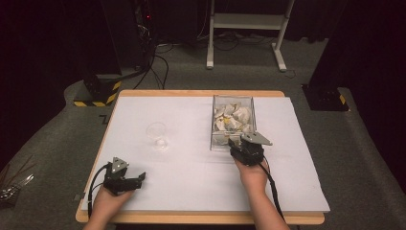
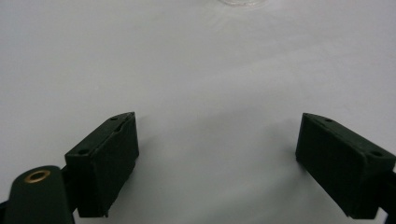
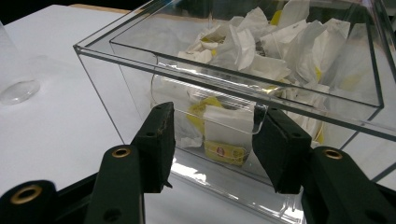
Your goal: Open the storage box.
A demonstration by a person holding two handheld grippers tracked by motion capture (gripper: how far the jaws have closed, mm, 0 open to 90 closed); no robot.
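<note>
Packet (image 3: 228, 133) in clear box (image 3: 116, 93), centre frame, between right gripper (image 3: 212, 140) jaws, not yet pinched. Next: close, draw out through slot. Left gripper (image 2: 217, 154) open, empty.

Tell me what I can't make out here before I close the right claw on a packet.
- Print on the white and yellow paper packets: right gripper view, too small, blurred behind the clear plastic box.
- Right claw touching a packet: can't tell.
- Small clear plastic cup: left gripper view, cut off by top edge.
</note>
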